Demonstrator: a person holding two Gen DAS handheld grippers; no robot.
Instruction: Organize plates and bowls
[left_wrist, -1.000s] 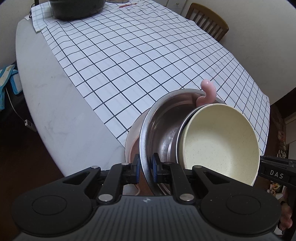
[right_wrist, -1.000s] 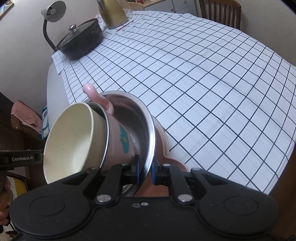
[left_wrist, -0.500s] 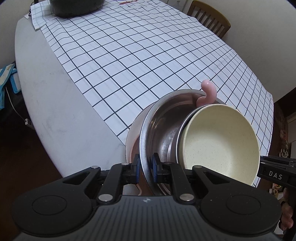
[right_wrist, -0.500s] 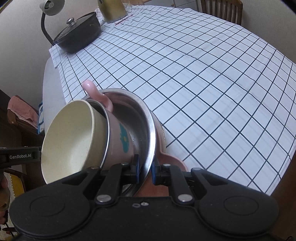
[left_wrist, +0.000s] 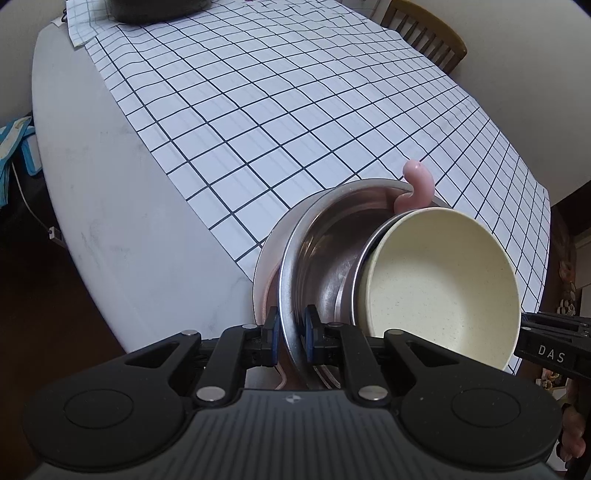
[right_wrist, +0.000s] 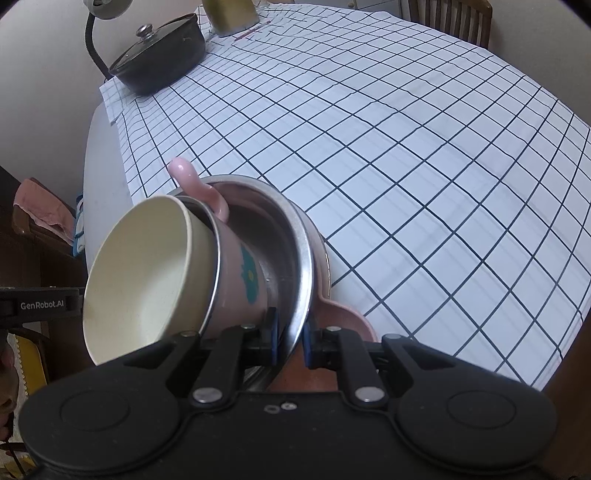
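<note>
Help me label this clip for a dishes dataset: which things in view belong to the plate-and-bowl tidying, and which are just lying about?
Part of the job:
- steel bowl, gripped at its rim by the left gripper and right gripper
- cream bowl
- pink cup
- pink plate

Just lying about:
- lidded black pot
- desk lamp
- wooden chair
- checked tablecloth

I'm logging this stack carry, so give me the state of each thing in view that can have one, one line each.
left gripper: shut on the steel bowl rim
right gripper: shut on the same rim, opposite side
steel bowl: lifted, tilted, sitting on the pink plate
pink plate: under the steel bowl, lifted with it
pink mug: nested in the steel bowl
cream bowl: nested in the mug, empty
black pot: lid on, resting on the table
</note>
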